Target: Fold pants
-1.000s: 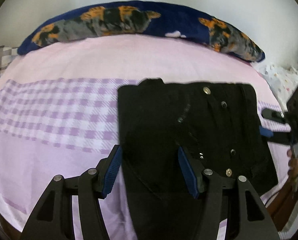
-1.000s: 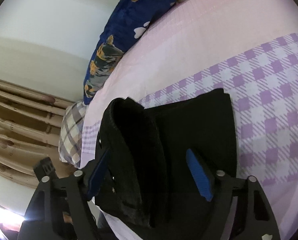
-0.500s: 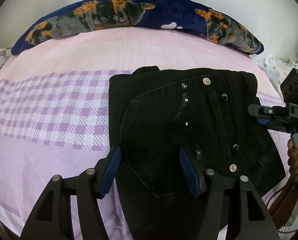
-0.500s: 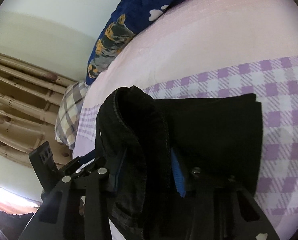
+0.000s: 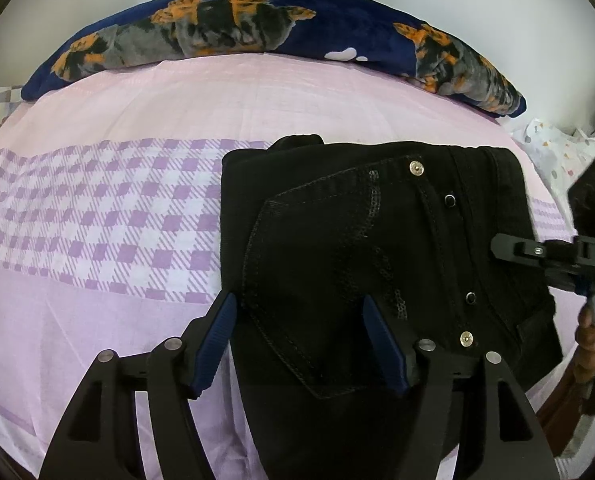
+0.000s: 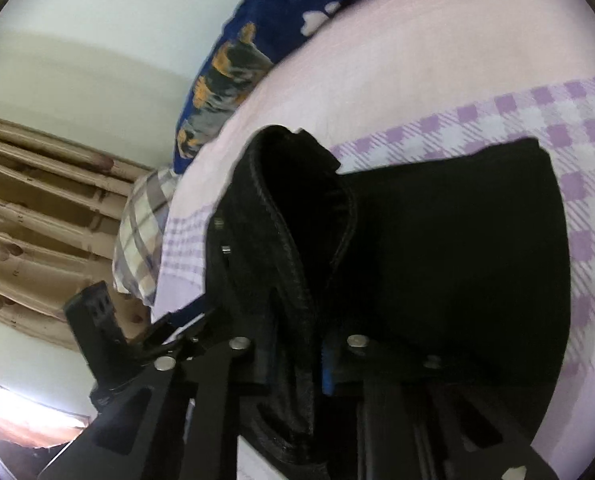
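Black folded pants (image 5: 349, 240) lie on the pink and purple checked bed sheet (image 5: 97, 220), back pocket and rivets facing up. My left gripper (image 5: 301, 332) is open just above the near part of the pants, its blue pads on either side of the pocket. My right gripper (image 6: 293, 360) is shut on the waistband edge of the pants (image 6: 437, 248), which bunches up between its fingers. The right gripper also shows at the right edge of the left wrist view (image 5: 557, 252), at the pants' right side.
A dark blue pillow with orange and grey print (image 5: 257, 32) lies along the far side of the bed against the wall. A plaid pillow (image 6: 145, 224) and wooden slats (image 6: 37, 208) are at the bed's end. White spotted fabric (image 5: 557, 148) lies at far right.
My right gripper closed from open onto the waistband edge of the pants and lifted it a little. My left gripper stayed open over the pocket with little movement.
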